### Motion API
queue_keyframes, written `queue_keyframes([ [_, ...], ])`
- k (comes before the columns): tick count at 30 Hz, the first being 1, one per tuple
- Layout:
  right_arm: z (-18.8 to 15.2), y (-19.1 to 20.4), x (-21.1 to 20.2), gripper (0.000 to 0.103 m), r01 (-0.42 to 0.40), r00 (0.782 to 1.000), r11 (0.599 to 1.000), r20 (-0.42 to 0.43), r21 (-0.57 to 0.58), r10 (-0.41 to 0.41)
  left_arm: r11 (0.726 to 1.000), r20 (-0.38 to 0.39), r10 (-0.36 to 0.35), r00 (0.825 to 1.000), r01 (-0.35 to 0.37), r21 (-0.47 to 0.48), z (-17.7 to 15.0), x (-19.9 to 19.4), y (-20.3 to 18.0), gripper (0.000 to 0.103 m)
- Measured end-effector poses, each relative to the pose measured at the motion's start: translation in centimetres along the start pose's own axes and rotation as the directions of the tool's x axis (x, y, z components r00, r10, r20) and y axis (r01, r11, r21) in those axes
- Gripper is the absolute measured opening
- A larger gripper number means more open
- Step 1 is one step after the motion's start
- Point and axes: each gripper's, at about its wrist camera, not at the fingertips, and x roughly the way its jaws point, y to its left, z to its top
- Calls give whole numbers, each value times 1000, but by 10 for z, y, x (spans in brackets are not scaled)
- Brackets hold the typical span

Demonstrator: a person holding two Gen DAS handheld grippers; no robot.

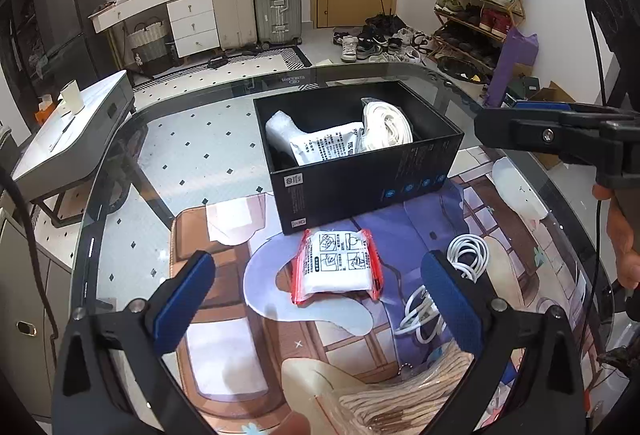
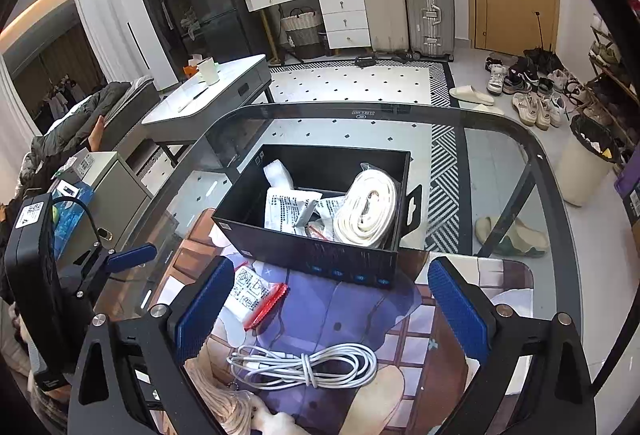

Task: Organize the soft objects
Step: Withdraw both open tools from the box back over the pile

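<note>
From the left wrist view, the left gripper [image 1: 320, 299] hangs low over the tabletop [image 1: 192, 155] with its jaws spread wide and nothing between them. They frame a white packet with red edges [image 1: 338, 266] that lies flat on the printed mat [image 1: 224, 235], just in front of the black box [image 1: 360, 151]. That framing suggests the packet is the next thing to be picked up. A coiled white cable [image 1: 466, 255] lies to the right of the packet, partly behind the right-hand jaw, and a bag of beige cord [image 1: 404, 395] sits at the bottom edge, nearest the camera. The box stands open so soft items can be dropped in from above; it already holds a roll of white strap [image 1: 390, 125] and a white printed pouch [image 1: 324, 145] (a bubble-wrapped piece pokes up at the box's left end). The right gripper [image 1: 560, 131] shows at the right edge, side-on, and from here I cannot tell how its jaws stand.

From the right wrist view, the right gripper [image 2: 332, 315] is also released, jaws wide apart and empty, poised above the white cable [image 2: 308, 365], which lies loose on the mat. The packet [image 2: 256, 295] lies to the left, partly behind the left-hand jaw. The box [image 2: 312, 251] sits just beyond, with strap [image 2: 366, 213] and pouch [image 2: 290, 209] inside.
</note>
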Motion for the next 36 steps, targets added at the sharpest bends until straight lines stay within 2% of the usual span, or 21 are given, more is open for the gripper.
queue_keyframes([
  [4, -8, 0, -1, 99, 0, 1000, 1000, -11, -3, 0, 1000, 1, -13, 1000, 13, -10, -5, -5, 3, 103],
  [19, -37, -2, 14, 99, -14, 998, 999, -70, -52, 11, 996, -34, -5, 999, 8, 85, -26, -5, -16, 103],
  [23, -44, -3, 14, 99, -31, 998, 995, -64, -90, 25, 994, -38, -20, 999, 24, 109, -31, -6, -19, 103],
  [28, -52, -4, 9, 99, 5, 1000, 982, -7, -190, -7, 990, -42, -50, 998, 56, 131, -37, -11, -22, 103],
  [36, -59, -4, 14, 99, -17, 1000, 950, -23, -312, 10, 983, -56, -78, 995, 86, 163, -44, -12, -24, 103],
])
